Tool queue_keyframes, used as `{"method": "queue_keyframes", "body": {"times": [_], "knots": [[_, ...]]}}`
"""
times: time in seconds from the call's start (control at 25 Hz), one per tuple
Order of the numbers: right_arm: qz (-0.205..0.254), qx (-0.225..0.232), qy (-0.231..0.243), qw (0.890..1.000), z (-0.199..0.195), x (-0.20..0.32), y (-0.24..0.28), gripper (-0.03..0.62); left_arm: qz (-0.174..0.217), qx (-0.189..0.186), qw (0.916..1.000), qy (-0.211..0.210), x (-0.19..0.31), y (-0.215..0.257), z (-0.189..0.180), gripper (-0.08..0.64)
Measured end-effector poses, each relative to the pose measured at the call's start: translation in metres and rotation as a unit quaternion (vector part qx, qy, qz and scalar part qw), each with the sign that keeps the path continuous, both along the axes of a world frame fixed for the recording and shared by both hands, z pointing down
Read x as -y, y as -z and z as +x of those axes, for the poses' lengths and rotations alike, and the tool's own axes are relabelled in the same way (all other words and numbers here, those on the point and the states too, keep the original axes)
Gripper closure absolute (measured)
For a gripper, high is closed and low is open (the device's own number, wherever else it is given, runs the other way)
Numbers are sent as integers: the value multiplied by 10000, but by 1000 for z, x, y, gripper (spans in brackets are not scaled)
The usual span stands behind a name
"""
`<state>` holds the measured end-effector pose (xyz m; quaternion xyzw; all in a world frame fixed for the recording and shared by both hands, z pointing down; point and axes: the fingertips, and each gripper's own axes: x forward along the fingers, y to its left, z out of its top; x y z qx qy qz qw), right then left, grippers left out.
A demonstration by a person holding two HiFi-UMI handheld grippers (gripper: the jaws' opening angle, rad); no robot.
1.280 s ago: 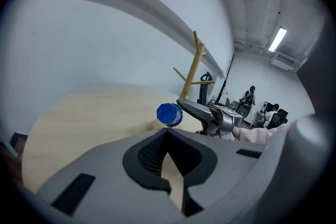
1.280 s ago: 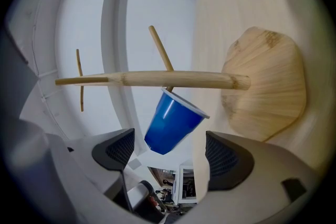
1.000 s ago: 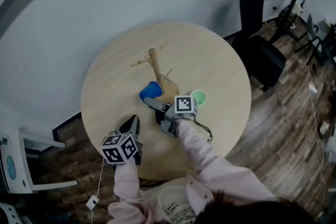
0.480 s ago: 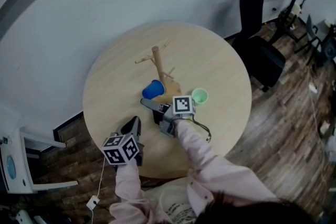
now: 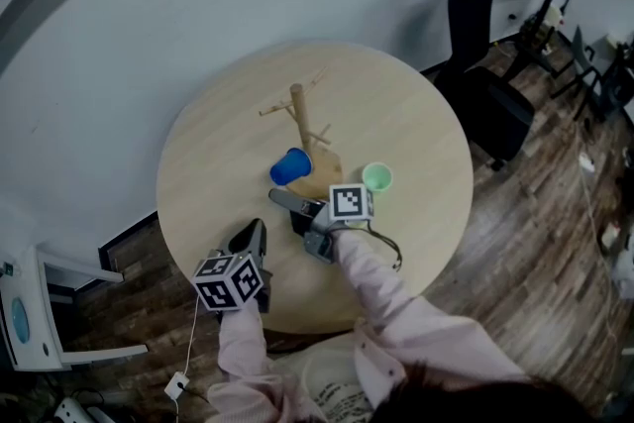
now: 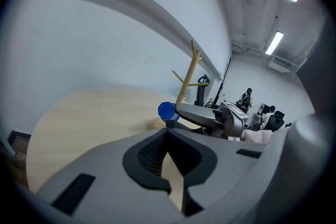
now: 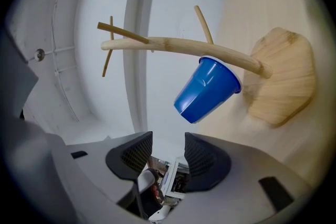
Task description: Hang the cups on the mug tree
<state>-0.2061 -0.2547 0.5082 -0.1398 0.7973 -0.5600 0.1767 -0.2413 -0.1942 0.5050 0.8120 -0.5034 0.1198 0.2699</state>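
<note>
The right gripper [image 5: 280, 199] lies low over the round table [image 5: 416, 124], with its jaws towards the mug tree [image 5: 297, 114]. In the right gripper view the right gripper [image 7: 168, 139] has its two pads parted by a moderate gap. They have just been closing, yet nothing stands between them. Only background shows through the gap.

The blue cup [image 7: 205, 91] is clear of those jaws, ahead of them and just past their tips. It is tilted, with its mouth against the tree's stem [image 7: 178, 45] low down near the base and its bottom turned back towards the gripper. What bears it there cannot be made out. From the head view the blue cup [image 5: 290, 166] is just left of the tree's base, between the stem and the right gripper's tips, near them but not touching.

A green cup [image 5: 376, 178] stands upright on the table just right of the right gripper's marker cube, apart from the tree.

The left gripper [image 5: 254, 235] rests near the table's near edge, well back from the tree. In the left gripper view the left gripper [image 6: 168, 132] has its jaws brought together at the tips and grips nothing. The blue cup [image 6: 166, 110] and the tree [image 6: 188, 78] show beyond them, with the right gripper's body just beside the cup.
</note>
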Motion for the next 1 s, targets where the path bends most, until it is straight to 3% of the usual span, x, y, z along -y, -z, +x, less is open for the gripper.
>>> {"method": "queue_keyframes", "body": {"times": [0.24, 0.4, 0.56, 0.8, 1.0], "knots": [[434, 145, -131, 9989, -1, -10, 27, 497, 21, -54, 9998, -174, -1, 0, 3, 545], [514, -52, -294, 9982, 2, -18, 32, 547, 46, -107, 9993, -351, -1, -1, 8, 545], [495, -879, -652, 9928, 18, -23, 16, 589, 64, -147, 9982, -569, -4, -2, 16, 545], [825, -1316, -952, 9833, 38, -36, 20, 591, 85, -185, 9957, -899, -11, -4, 32, 545], [1409, -2122, -1212, 9594, 64, -49, 19, 591, 77, -168, 9937, -1102, -21, -9, 48, 545]]}}
